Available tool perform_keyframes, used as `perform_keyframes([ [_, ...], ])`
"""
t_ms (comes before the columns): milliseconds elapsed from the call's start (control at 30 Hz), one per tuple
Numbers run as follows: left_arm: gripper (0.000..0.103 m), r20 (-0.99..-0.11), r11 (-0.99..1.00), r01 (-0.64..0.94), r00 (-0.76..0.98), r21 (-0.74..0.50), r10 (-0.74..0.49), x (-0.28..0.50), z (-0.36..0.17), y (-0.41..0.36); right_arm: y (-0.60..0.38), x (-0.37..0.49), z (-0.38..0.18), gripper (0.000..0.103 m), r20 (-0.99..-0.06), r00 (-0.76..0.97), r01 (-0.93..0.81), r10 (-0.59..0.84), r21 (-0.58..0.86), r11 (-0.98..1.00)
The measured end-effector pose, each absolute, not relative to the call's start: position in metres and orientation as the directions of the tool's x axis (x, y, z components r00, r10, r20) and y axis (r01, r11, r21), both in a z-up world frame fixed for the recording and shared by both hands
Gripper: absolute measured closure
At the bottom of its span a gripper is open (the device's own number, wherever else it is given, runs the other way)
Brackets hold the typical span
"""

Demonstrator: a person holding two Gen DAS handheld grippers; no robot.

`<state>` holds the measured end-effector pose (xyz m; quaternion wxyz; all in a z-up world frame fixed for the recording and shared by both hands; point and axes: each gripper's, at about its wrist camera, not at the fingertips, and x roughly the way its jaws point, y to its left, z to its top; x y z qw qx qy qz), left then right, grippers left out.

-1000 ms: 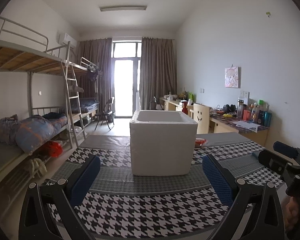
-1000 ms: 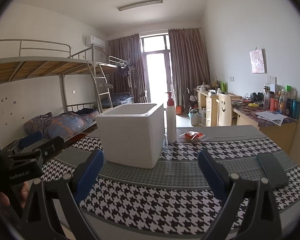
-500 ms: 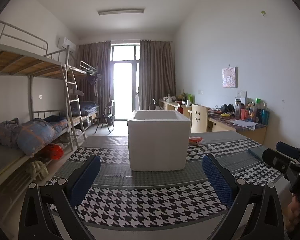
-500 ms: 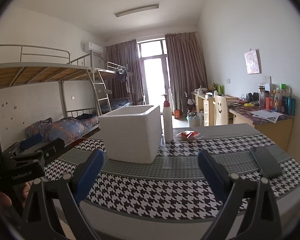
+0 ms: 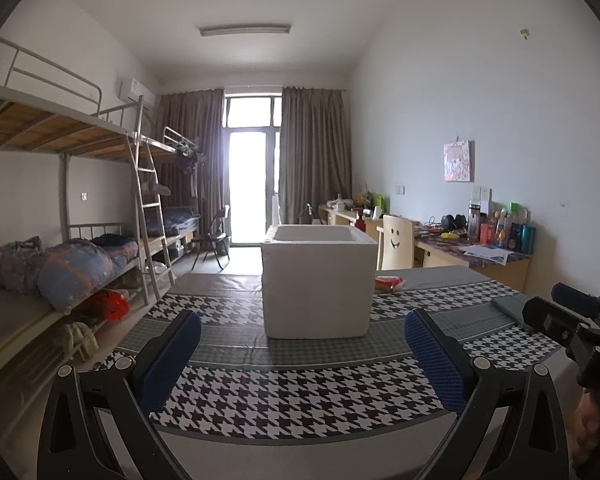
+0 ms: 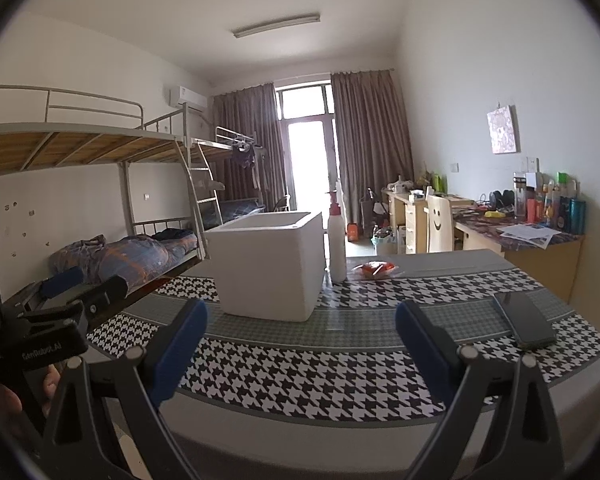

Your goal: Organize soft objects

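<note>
Both grippers hung wide and empty at the near edge of the table [image 5: 300, 408]. The left gripper [image 5: 302, 354] filled the bottom of its frame, blue pads spread, nothing between them. The right gripper [image 6: 300, 344] was the same, jaws apart, holding nothing, low in its own frame.

Dead centre in the left view stood the white box [image 5: 318, 280], open-topped, on the houndstooth cloth. What lay inside could not be seen from this low angle. Just right of it, mid-frame, sat a small red packet [image 6: 374, 269], the only soft-looking thing on the table, and well apart from both grippers.

Risks, as I read them. The pump bottle [image 6: 337, 240] stood tall and narrow just beside the box's right side in the right view, between box and packet. A reach for the packet that swung wide could have clipped it and tipped it over. The box looked light, likely foam; a nudge from a finger could have slid it along the cloth instead of it staying put. The phone [image 6: 524, 320] lay flat at centre right, near the table edge; a careless sweep of the right gripper might have pushed it off. And the packet looked thin and flat: jaws closing too high would likely have pinched air or slipped off its wrapper.
</note>
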<state>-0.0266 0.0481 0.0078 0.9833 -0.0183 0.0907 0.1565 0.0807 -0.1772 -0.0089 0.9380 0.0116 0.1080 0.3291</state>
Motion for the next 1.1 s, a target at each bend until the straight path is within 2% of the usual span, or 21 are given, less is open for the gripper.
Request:
perform_keyframes([
  [1100,0.001,-0.204,0.954,-0.301,0.933,0.002,0.295,-0.0348,0.0021,0.0486,-0.1759,0.0751,-0.0154,0.006,-0.209,0.755,-0.619,0.622,0.087,0.781],
])
